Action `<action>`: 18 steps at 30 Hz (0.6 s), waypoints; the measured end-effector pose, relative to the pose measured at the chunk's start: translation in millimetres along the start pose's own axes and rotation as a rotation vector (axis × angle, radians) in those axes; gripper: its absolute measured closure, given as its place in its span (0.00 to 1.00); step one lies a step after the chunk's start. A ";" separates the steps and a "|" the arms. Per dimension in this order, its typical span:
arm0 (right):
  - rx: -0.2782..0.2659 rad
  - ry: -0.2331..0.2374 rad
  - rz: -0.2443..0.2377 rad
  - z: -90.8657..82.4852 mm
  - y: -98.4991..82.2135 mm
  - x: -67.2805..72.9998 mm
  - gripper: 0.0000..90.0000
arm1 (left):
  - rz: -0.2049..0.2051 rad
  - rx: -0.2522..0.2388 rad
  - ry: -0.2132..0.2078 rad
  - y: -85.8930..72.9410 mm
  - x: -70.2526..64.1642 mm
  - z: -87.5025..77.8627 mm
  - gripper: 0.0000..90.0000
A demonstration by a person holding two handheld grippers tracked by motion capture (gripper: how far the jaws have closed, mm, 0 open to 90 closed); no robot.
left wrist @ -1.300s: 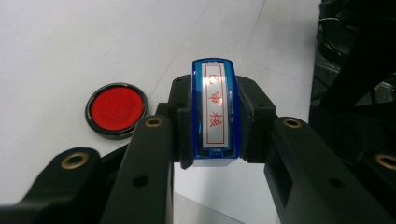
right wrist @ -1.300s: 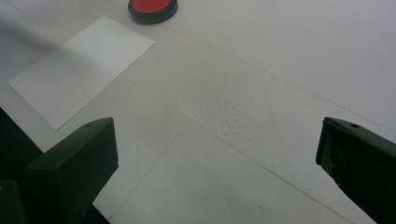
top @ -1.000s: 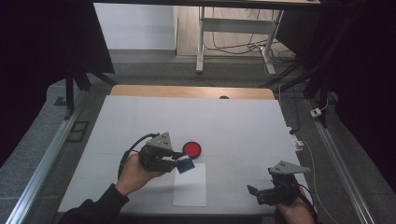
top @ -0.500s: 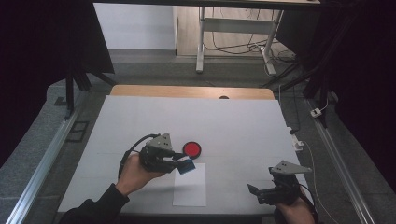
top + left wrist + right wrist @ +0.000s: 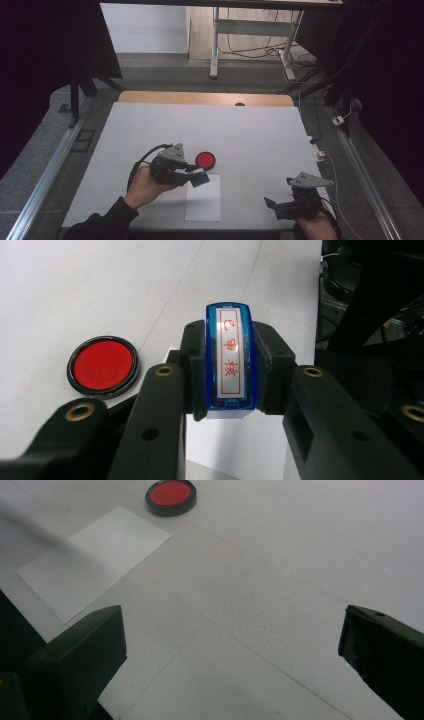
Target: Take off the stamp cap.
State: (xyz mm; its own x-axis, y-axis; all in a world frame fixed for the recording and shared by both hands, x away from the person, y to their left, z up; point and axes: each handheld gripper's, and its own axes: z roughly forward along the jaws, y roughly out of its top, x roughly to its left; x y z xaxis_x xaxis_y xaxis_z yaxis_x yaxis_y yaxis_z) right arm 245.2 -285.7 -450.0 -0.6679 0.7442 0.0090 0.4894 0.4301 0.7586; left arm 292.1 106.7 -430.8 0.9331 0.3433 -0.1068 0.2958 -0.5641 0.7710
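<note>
Between the two black jaws of the left gripper [image 5: 227, 390] sits a blue rectangular stamp [image 5: 228, 360], clamped on its two long sides so that the pads press it from either flank; its white face panel, framed in red and bearing three red characters, is turned toward the gripper's own camera. From the high view the left gripper [image 5: 192, 176] lies at the near left of the table, held in the person's left hand [image 5: 145, 186], with the stamp [image 5: 200, 178] at its tip raised above the far left corner of a white sheet of paper [image 5: 204, 202]. Whether the stamp touches the sheet cannot be told. Just beyond the stamp, on the far side and slightly right, rests a round ink pad [image 5: 205, 160], a red disc in a black rim, apart from the paper; in the left gripper view the ink pad [image 5: 103, 365] lies to the left of the jaws on the bare surface. At the near right of the table the right gripper [image 5: 280, 205] is held low in the person's right hand [image 5: 312, 227], well apart from the paper and the stamp. Its jaws stand wide apart with nothing between them, as the right gripper view shows, with only white table surface [image 5: 260, 605] in the gap. That view also takes in the sheet of paper [image 5: 95, 560] and the ink pad [image 5: 171, 496] farther off.
</note>
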 end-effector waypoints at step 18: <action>-0.025 0.184 -0.052 18.4 13.0 16.1 0.00 | 0.009 -0.008 0.003 -0.4 1.4 -0.8 0.78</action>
State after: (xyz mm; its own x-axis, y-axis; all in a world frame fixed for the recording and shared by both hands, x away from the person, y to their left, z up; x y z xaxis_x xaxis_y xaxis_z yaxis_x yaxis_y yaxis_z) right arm 251.1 -258.7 -451.9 -0.7844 0.6141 0.0871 0.4392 0.4507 0.7772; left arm 293.1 108.0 -430.8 0.9352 0.3403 -0.0977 0.2854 -0.5612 0.7770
